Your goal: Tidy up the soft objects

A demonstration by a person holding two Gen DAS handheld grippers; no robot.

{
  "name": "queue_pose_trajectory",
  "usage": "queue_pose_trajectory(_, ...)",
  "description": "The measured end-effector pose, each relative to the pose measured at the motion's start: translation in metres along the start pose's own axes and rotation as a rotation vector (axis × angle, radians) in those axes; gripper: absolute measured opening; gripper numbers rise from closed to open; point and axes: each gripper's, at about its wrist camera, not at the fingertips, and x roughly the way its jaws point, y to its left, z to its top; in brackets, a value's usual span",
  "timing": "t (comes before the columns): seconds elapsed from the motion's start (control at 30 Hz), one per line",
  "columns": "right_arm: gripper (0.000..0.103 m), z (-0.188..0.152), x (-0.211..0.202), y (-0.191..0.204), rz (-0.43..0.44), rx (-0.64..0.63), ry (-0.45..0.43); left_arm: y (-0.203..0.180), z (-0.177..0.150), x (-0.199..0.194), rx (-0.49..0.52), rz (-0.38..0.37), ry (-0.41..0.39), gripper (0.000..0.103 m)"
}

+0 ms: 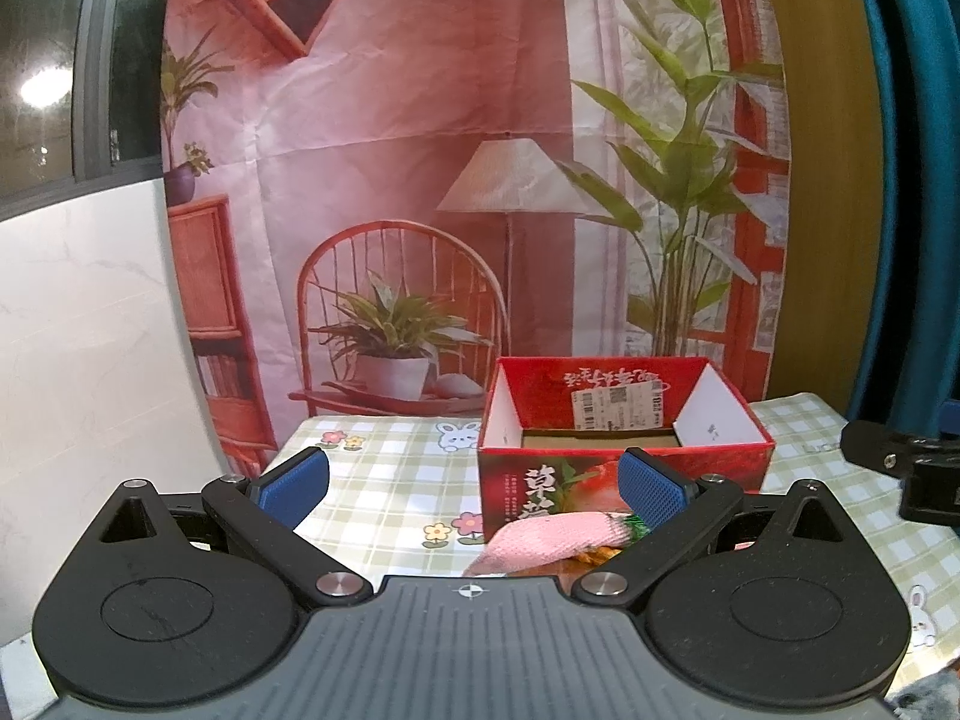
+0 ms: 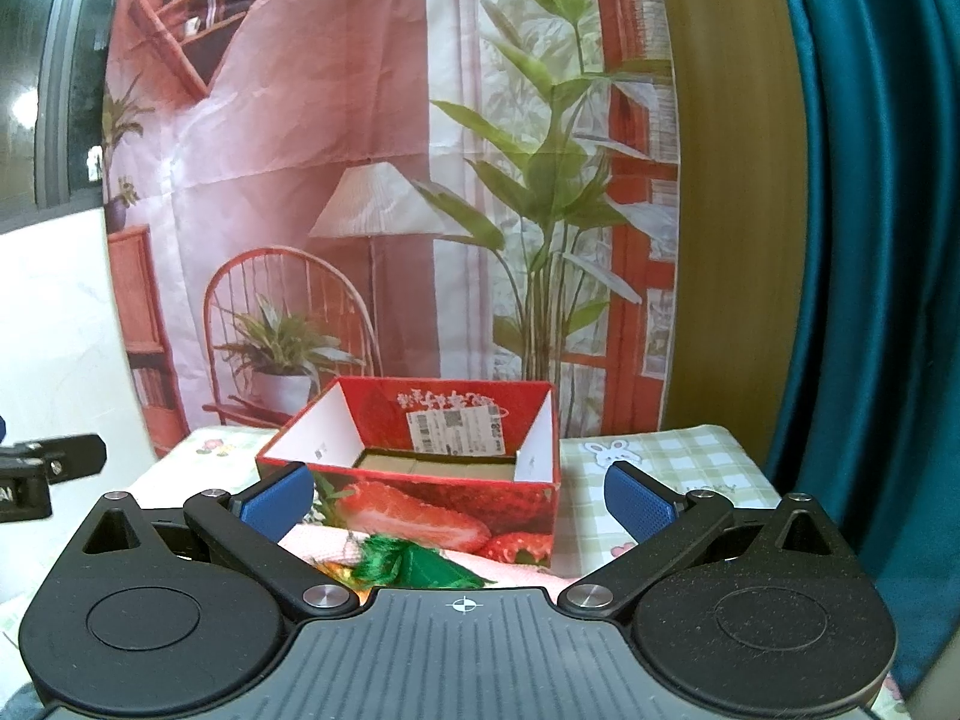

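A red strawberry-printed cardboard box (image 1: pixel 618 462) stands open on the checked tablecloth, also in the right wrist view (image 2: pixel 432 498); only its cardboard floor shows inside. A pink knitted soft toy with green leaves (image 1: pixel 552 540) lies on the cloth in front of the box. My left gripper (image 1: pixel 474 486) is open, its blue pads (image 1: pixel 294 486) wide apart above the toy's left part. In the right wrist view the toy's green leafy end (image 2: pixel 414 564) lies just ahead of my right gripper (image 2: pixel 459 498), which is open and empty.
The table (image 1: pixel 384 480) wears a green-checked cloth with bunnies and flowers. A printed room backdrop (image 1: pixel 456 180) hangs behind it, a teal curtain (image 2: pixel 870 240) at the right. A grey furry thing (image 1: pixel 930 696) peeks in at the lower right. The right gripper's body (image 1: pixel 900 468) shows at the right.
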Motion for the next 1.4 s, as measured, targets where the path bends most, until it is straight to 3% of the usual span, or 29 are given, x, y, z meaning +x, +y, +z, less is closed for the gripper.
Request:
queue_pose_trajectory(0.23,0.103,-0.008,0.012,-0.008,0.04,0.024,-0.03,0.008,-0.008,0.021,-0.033,0.037,0.015,0.103)
queue_pose_trajectory(0.47,0.103,-0.021,0.041,-0.02,0.038,0.057,0.007,0.016,-0.021,0.052,-0.058,0.003,0.059,0.103)
queue_pose_trajectory(0.67,0.103,-0.044,0.065,-0.025,0.036,0.075,0.072,0.022,-0.042,0.077,-0.083,-0.047,0.132,0.103)
queue_pose_trajectory(0.77,0.103,-0.058,0.07,-0.021,0.045,0.042,0.065,0.024,-0.054,0.088,-0.094,-0.074,0.166,0.103)
queue_pose_trajectory(1.1,0.103,-0.079,0.094,-0.006,0.051,-0.035,0.209,0.018,-0.077,0.107,-0.082,-0.149,0.247,0.102)
queue_pose_trajectory(1.3,0.103,-0.086,0.1,-0.011,0.041,-0.042,0.225,0.016,-0.09,0.121,-0.165,-0.245,0.324,0.096)
queue_pose_trajectory(1.4,0.103,-0.089,0.098,-0.007,0.05,-0.087,0.199,0.012,-0.098,0.131,-0.189,-0.294,0.378,0.087)
